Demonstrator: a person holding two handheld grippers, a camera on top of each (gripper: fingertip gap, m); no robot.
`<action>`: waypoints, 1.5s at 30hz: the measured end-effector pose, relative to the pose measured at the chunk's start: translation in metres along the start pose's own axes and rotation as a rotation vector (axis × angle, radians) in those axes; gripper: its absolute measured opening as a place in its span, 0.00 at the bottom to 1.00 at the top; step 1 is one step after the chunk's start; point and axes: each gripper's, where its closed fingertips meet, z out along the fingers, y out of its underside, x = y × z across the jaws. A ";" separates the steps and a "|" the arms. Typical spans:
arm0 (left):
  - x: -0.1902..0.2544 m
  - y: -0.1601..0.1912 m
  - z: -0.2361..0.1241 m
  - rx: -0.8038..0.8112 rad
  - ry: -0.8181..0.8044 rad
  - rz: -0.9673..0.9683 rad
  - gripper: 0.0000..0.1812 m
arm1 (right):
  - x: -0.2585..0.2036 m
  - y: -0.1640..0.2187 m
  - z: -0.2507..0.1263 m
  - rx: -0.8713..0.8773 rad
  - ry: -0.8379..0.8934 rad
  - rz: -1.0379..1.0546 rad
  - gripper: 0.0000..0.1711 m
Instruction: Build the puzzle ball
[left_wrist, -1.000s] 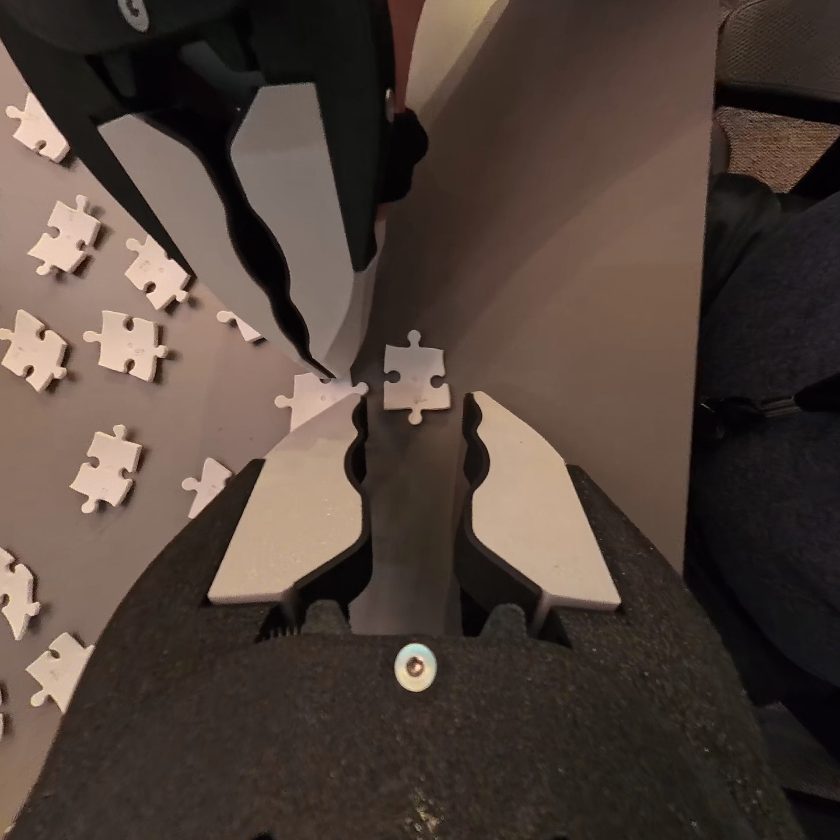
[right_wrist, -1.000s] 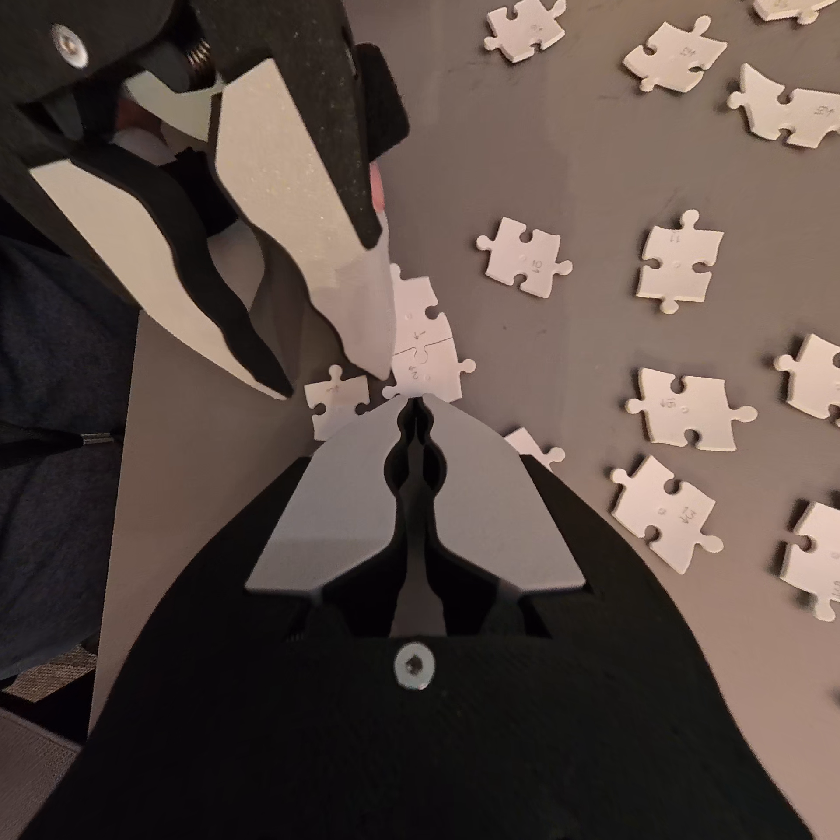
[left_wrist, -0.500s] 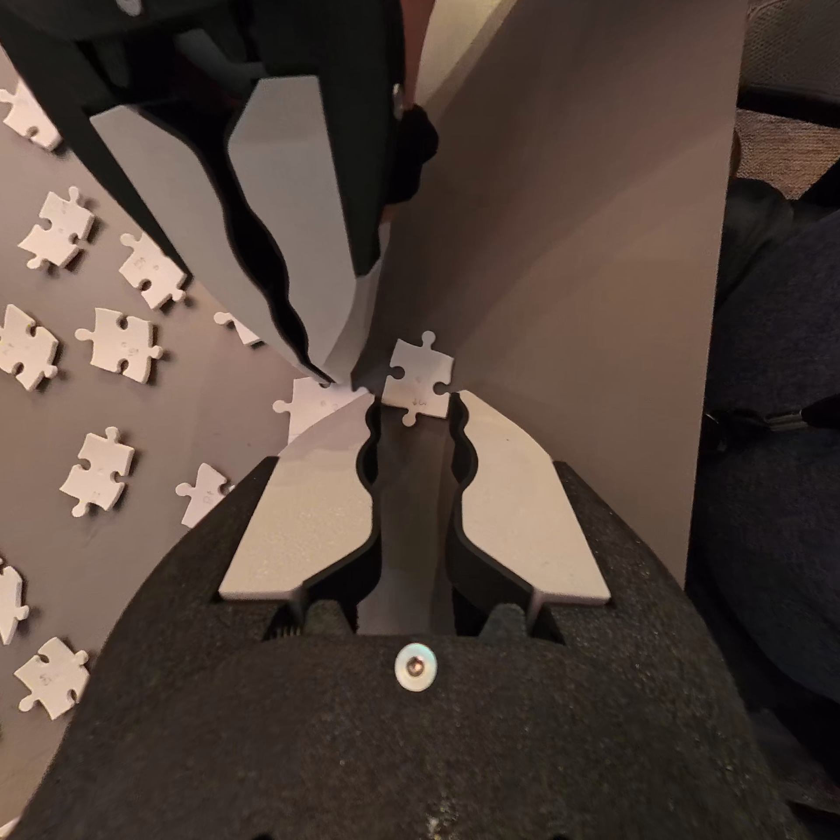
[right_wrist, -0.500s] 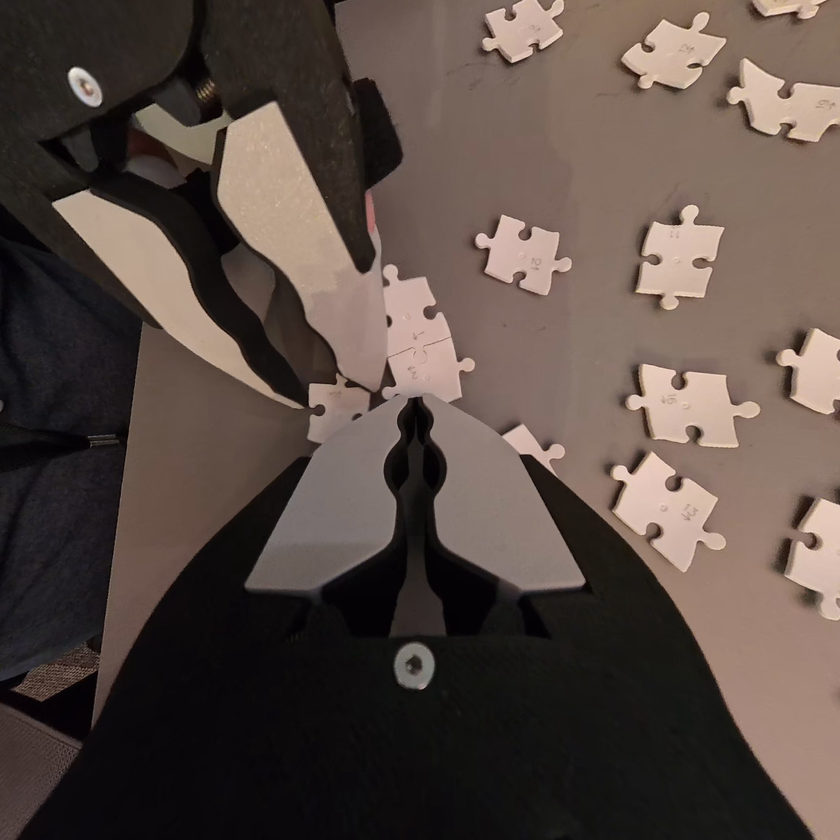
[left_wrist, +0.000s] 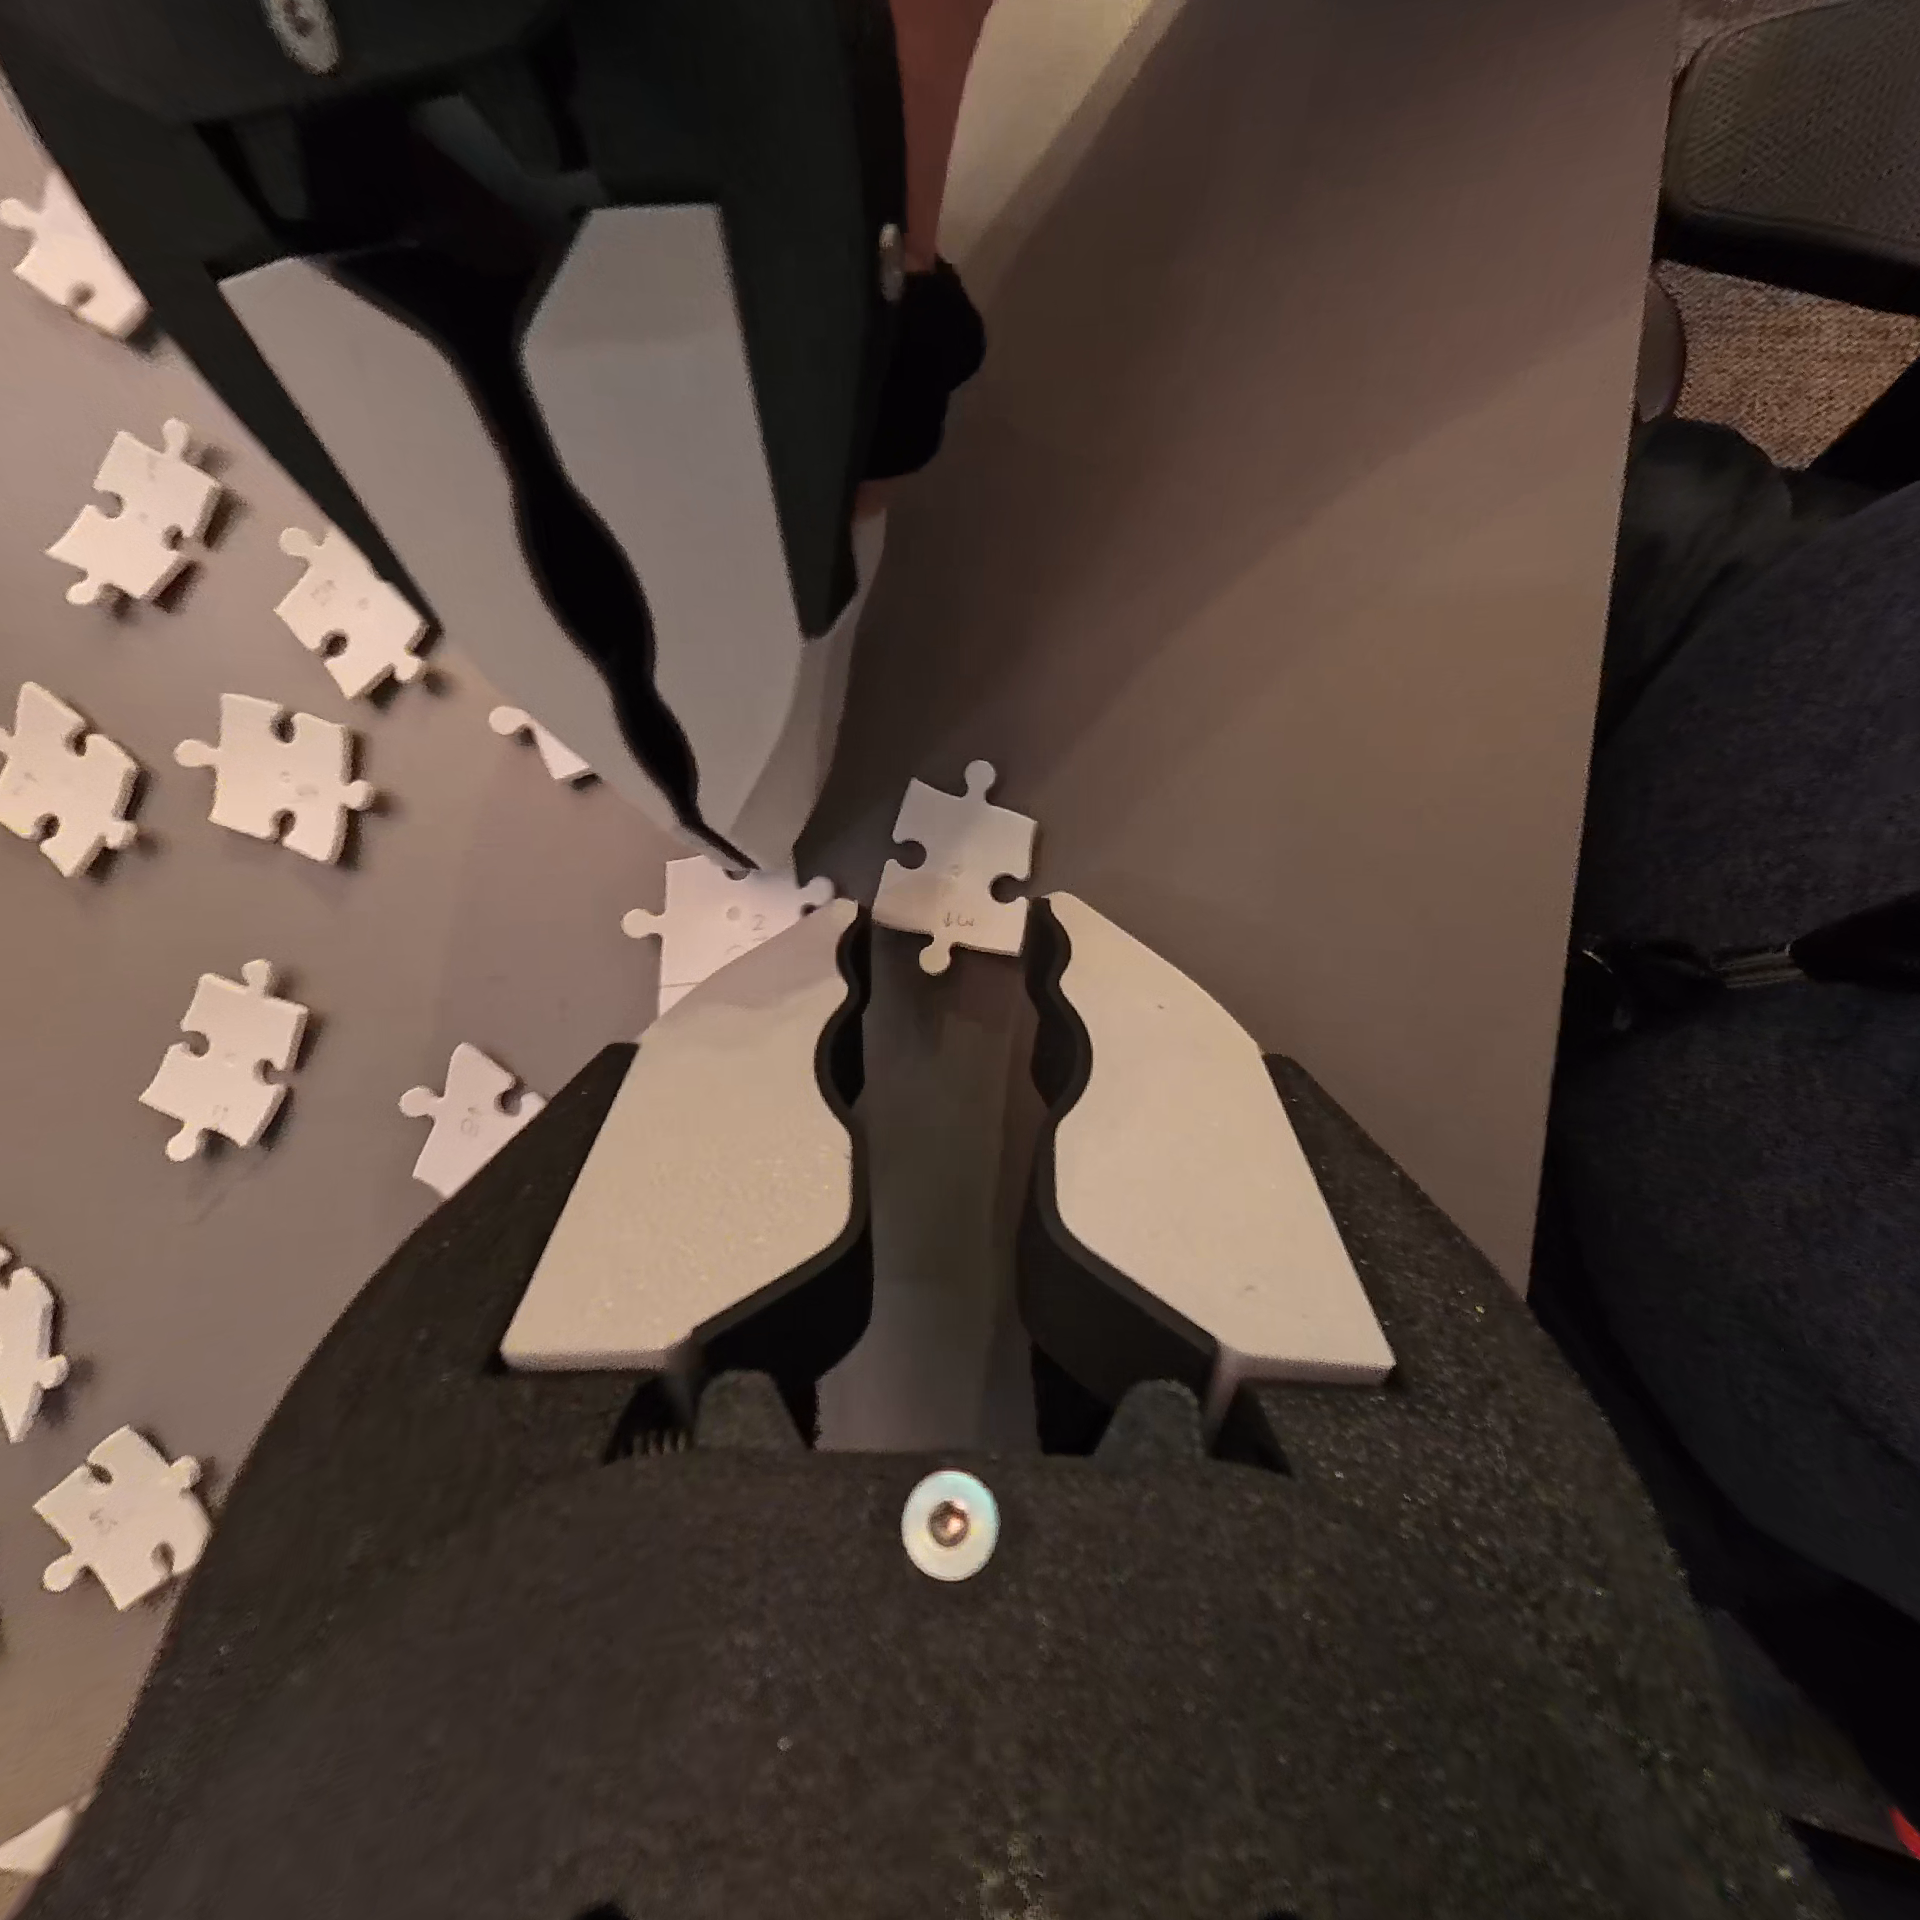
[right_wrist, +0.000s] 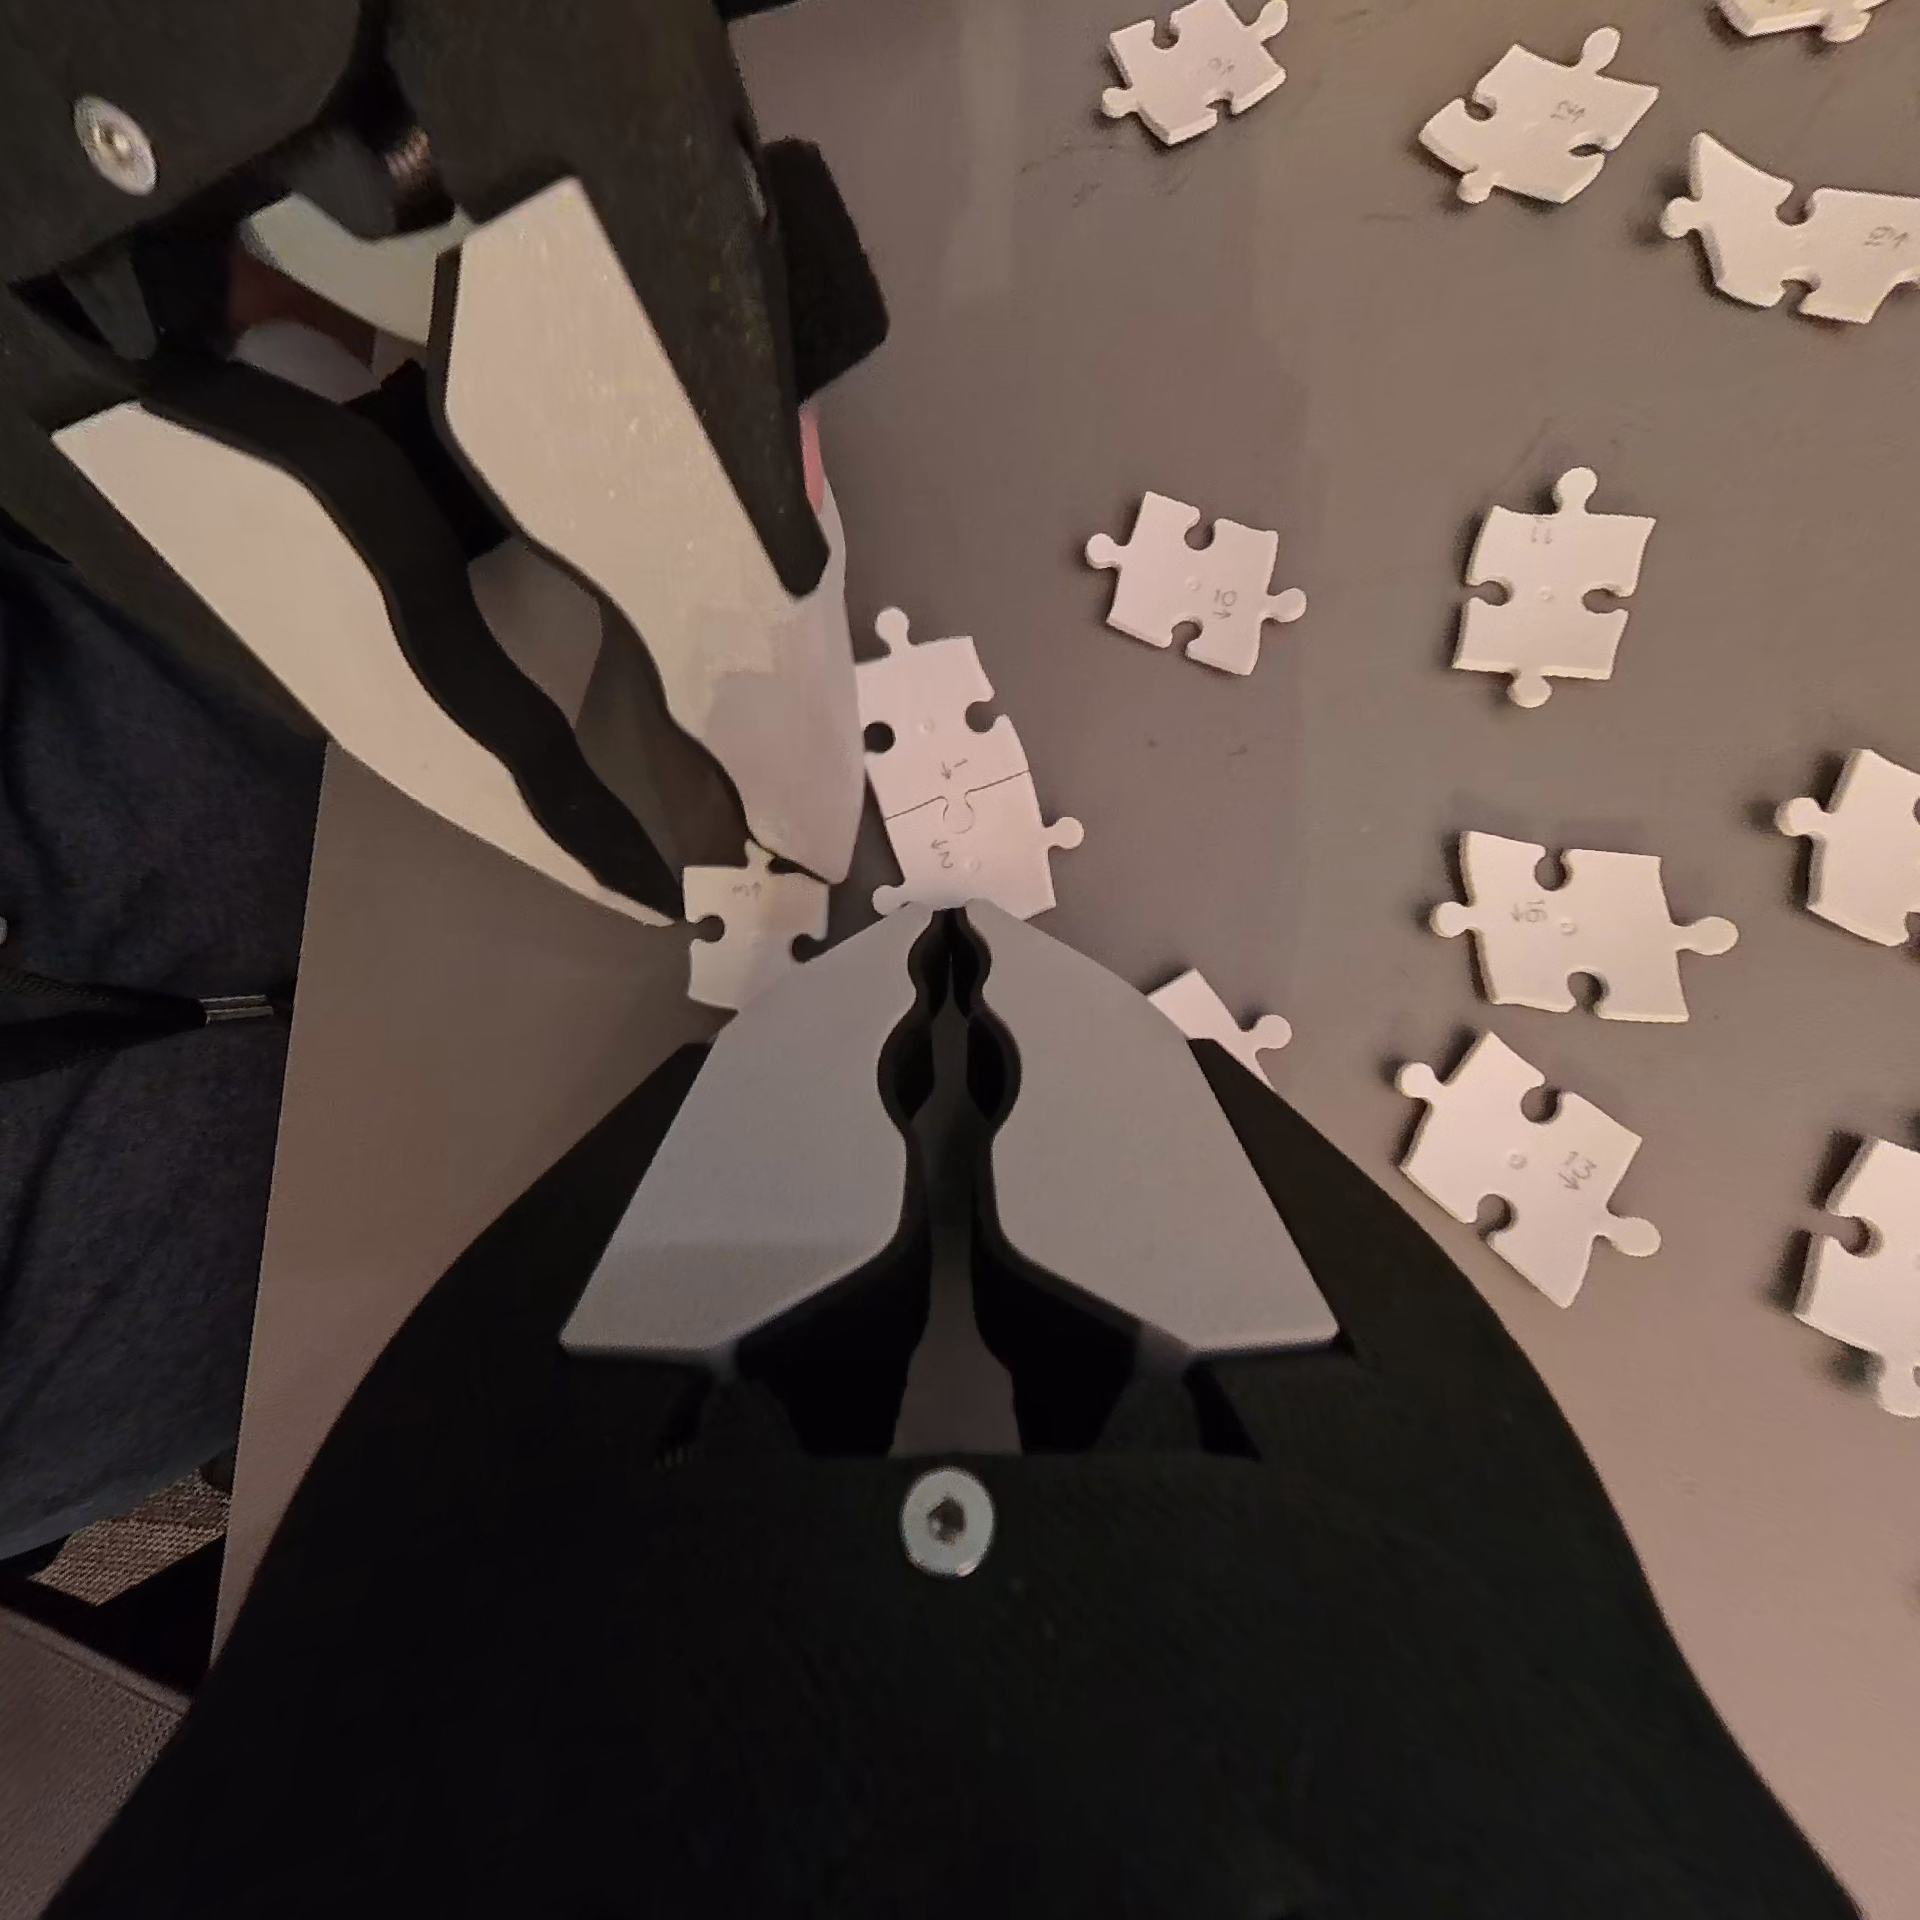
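Note:
A single white puzzle piece lies on the grey table between my left gripper's fingertips, which touch it on both sides. In the right wrist view the same piece sits under the left gripper. Beside it lies a joined pair of white pieces, partly seen in the left wrist view. My right gripper is shut, its tip on the pair's near edge; it reaches in from the top of the left wrist view.
Several loose white pieces are spread over the table beyond the pair, also at the left of the left wrist view. The table edge runs close by, with a person's dark-clothed legs beyond it. Left and right tips are no more than a few centimetres apart.
My left gripper has moved forward onto the single piece and narrowed its jaws to the piece's width. The piece has turned slightly. The right gripper stays shut on the pair's edge.

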 end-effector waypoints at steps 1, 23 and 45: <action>-0.003 0.000 -0.002 0.003 -0.008 -0.013 0.15 | 0.000 0.000 0.000 0.000 0.000 0.000 0.01; -0.011 0.008 -0.002 -0.065 -0.037 -0.090 0.15 | -0.005 0.000 0.001 -0.018 0.012 -0.024 0.01; -0.015 0.013 -0.002 -0.071 -0.042 -0.102 0.16 | -0.007 -0.005 0.001 0.024 -0.038 -0.003 0.02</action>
